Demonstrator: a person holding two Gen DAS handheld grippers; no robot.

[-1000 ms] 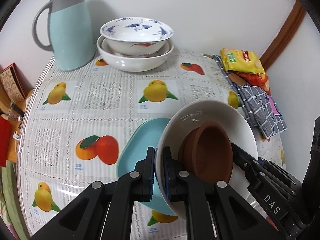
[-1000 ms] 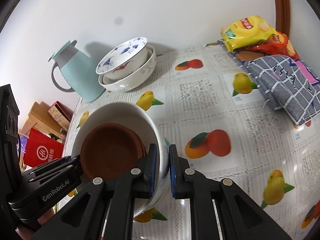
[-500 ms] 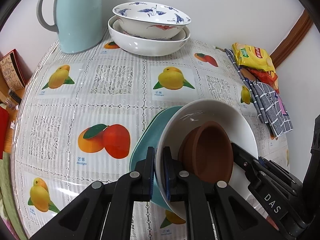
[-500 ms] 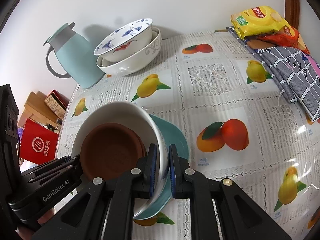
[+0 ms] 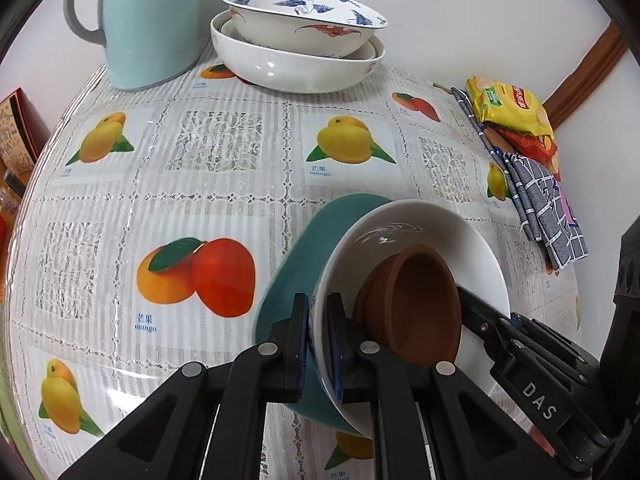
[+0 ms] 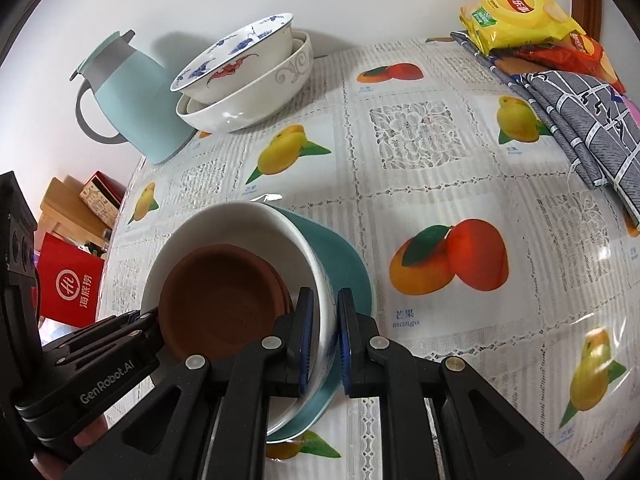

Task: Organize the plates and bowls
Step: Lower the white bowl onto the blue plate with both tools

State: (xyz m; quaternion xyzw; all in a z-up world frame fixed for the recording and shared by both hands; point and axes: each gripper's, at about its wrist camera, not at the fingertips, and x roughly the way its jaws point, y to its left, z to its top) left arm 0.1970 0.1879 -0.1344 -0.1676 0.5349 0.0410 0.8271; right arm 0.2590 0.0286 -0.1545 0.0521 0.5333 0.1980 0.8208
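A white bowl (image 5: 420, 232) holds brown dishes (image 5: 416, 304) and sits over a teal plate (image 5: 304, 256). My left gripper (image 5: 318, 340) is shut on the bowl's left rim. My right gripper (image 6: 322, 340) is shut on its opposite rim, with the white bowl (image 6: 240, 224), the brown dishes (image 6: 224, 300) and the teal plate (image 6: 340, 256) in front of it. At the back of the table, a blue-patterned bowl (image 5: 304, 20) is nested in a larger white bowl (image 5: 292, 64); both show in the right wrist view (image 6: 240, 60).
A light blue jug (image 5: 148, 20) stands at the back left beside the nested bowls. Snack packets (image 5: 508, 108) and a folded checked cloth (image 5: 544, 208) lie at the right edge. The table (image 5: 200, 148) has a fruit-print cover. A red bag (image 6: 68, 280) is beyond its left edge.
Both grippers, holding the white bowl together, have moved forward toward the nested bowls at the back. The stack now sits lower over the teal plate.
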